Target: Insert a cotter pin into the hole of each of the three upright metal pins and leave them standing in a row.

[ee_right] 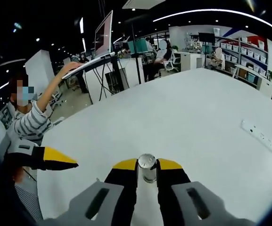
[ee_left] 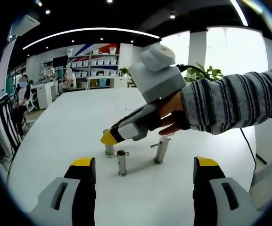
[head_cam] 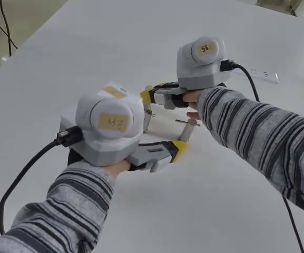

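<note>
The head view looks down over the white table [head_cam: 88, 42]. The left gripper view closely faces three metal pins [ee_left: 122, 162]; the right gripper view, nearer, shares one metal pin [ee_right: 147, 167].

Left gripper [ee_left: 145, 162] and right gripper [ee_right: 147, 165]: light grey moulded shells, black inner jaw faces, yellow tips. Left label [head_cam: 113, 122]: tan, handwritten digits, illegible. Right label [head_cam: 206, 49]: tan, reads "56". In the head view, left cable [head_cam: 25, 174], black, exits toward 8 o'clock; right cable [head_cam: 249, 79], black, exits toward 4 o'clock. Sleeves [head_cam: 257, 126]: grey knit with dark stripes.
</note>
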Demonstrator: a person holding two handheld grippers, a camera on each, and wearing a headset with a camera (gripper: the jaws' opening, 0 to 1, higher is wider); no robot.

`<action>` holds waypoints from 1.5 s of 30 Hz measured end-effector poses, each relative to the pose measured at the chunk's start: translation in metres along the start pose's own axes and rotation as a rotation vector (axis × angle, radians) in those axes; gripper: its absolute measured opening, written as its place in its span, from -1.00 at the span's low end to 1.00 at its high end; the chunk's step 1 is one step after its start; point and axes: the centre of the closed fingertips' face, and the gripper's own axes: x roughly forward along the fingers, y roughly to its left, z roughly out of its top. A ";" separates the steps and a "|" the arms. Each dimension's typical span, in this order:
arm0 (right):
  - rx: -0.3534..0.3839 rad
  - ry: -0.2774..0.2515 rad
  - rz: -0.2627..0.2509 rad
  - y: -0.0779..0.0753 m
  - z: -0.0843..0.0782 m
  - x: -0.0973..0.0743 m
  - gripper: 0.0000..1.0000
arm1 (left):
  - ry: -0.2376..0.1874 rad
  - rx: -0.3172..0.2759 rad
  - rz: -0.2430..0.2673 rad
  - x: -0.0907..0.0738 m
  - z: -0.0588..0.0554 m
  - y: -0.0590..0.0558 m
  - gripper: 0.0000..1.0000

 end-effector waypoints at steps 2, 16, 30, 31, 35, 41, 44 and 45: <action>-0.019 0.001 0.002 0.001 0.000 -0.001 -0.81 | -0.001 0.000 -0.001 0.000 0.000 0.000 0.68; -0.083 0.043 -0.053 -0.023 -0.013 -0.028 -0.84 | 0.001 0.017 -0.002 0.001 0.000 -0.001 0.69; -0.052 0.075 -0.127 -0.060 -0.043 -0.074 -0.84 | -0.012 0.027 0.002 -0.002 0.004 -0.004 0.78; -0.047 0.079 -0.134 -0.059 -0.046 -0.080 -0.84 | -0.014 0.030 0.001 -0.002 0.005 -0.004 0.79; -0.049 0.097 -0.156 -0.062 -0.057 -0.097 -0.84 | -0.015 0.022 -0.005 -0.003 0.005 -0.004 0.83; -0.027 0.102 -0.175 -0.062 -0.071 -0.119 -0.84 | -0.024 0.028 -0.019 -0.003 0.007 -0.006 0.93; -0.024 0.108 -0.177 -0.056 -0.077 -0.127 -0.84 | -0.018 0.044 -0.024 -0.004 0.007 -0.008 0.97; -0.025 0.110 -0.176 -0.053 -0.079 -0.130 -0.84 | -0.015 0.054 -0.028 -0.005 0.006 -0.008 0.97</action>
